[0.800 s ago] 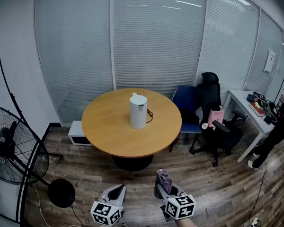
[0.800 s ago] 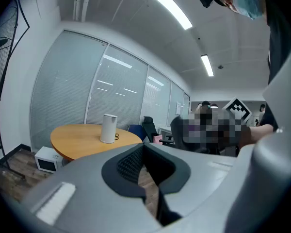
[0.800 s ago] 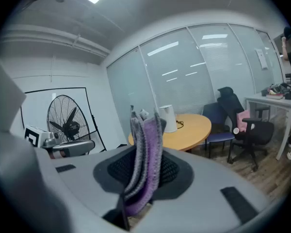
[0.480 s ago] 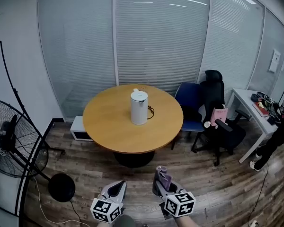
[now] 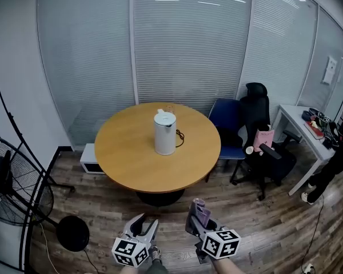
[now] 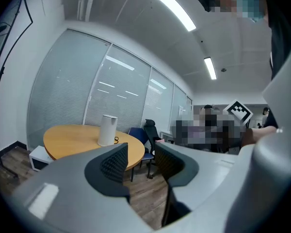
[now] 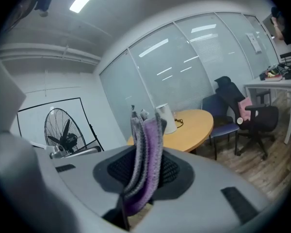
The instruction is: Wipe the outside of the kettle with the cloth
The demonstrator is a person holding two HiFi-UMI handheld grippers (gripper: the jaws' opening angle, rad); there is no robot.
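Kettle (image 5: 164, 133) is sitting mid-frame on the table (image 5: 126, 158), well apart from us; we're holding the cloth (image 7: 146, 149) pinched in the right gripper (image 5: 197, 218), the left gripper (image 5: 146, 224) is gaping empty, and we're judging the approach comes next.

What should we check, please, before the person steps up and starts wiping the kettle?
1. Cloth gripped: ok. The right gripper is closed on the folded purple cloth.
2. Left gripper free to steady the kettle: ok. Its jaws stand apart with nothing between them.
3. Kettle upright on the table: ok. Its lid looks shut.
4. Kettle within reach: not ok. Both grippers are short of the table, with floor between.
5. Cord beside the kettle unplugged: cannot tell.
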